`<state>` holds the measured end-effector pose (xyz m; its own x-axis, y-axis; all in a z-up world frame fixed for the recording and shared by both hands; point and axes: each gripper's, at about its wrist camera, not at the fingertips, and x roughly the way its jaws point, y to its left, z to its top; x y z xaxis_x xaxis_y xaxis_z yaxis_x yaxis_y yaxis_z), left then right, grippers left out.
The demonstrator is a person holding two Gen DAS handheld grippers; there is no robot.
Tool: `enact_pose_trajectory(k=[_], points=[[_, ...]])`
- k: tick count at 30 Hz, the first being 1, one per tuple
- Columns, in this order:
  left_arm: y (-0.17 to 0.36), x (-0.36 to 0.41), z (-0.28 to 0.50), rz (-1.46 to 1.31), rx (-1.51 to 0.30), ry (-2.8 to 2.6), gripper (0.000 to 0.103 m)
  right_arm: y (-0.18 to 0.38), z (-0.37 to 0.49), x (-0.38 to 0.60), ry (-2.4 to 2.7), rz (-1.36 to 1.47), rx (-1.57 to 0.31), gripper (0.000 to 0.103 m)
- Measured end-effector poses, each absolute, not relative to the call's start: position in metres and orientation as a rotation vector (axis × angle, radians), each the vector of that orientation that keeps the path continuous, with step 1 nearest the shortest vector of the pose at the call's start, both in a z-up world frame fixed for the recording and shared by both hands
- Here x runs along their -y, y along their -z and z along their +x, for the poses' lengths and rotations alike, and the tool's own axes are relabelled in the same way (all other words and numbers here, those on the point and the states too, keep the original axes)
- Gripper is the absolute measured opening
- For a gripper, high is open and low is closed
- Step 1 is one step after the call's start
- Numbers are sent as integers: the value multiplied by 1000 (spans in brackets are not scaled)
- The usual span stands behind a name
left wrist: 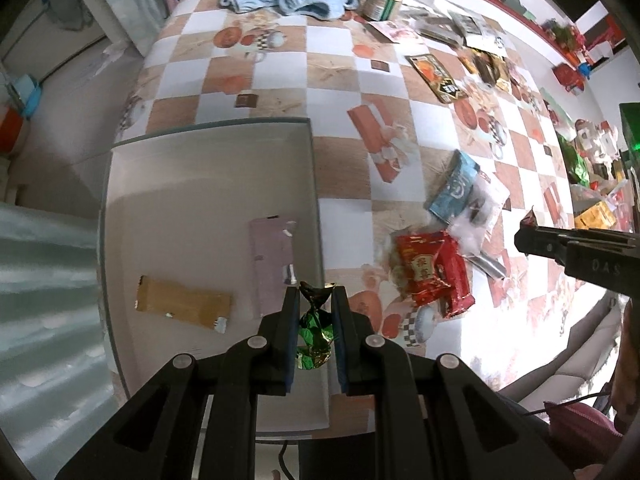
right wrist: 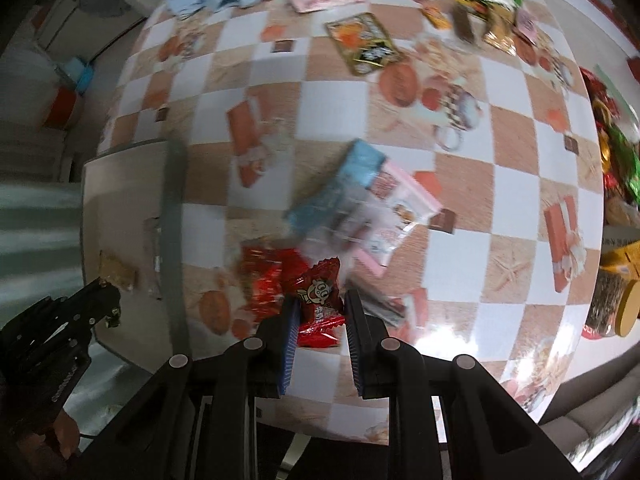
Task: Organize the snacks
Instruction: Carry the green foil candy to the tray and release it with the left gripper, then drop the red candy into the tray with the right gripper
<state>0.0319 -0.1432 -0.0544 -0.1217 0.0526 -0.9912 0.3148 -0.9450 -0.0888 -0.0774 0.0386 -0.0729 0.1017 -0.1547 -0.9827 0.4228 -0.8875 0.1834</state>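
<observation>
My left gripper (left wrist: 316,300) pinches a green foil candy (left wrist: 314,344) over the white tray's (left wrist: 208,168) right edge; I'd shift inward before releasing. My right gripper (right wrist: 320,308) clamps a red candy packet (right wrist: 318,292) above the table (right wrist: 500,128), tray next.

**Black tongs, blue pads, silver pins**

Both tongs are matte black, each built from angled link arms with cut-out slots, joined by round silver pins. The left tongs (left wrist: 316,300) carry dark blue inner pads; the right tongs (right wrist: 320,304) have ridged blue pads. White letters mark one black body.
</observation>
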Motion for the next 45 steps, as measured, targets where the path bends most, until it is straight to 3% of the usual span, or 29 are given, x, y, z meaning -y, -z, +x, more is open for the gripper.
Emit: enact_pose_trajectory(k=[45], points=[[64,220,86,1840,-594,2096,17,61,-20,90,1672,1811,-534,24]])
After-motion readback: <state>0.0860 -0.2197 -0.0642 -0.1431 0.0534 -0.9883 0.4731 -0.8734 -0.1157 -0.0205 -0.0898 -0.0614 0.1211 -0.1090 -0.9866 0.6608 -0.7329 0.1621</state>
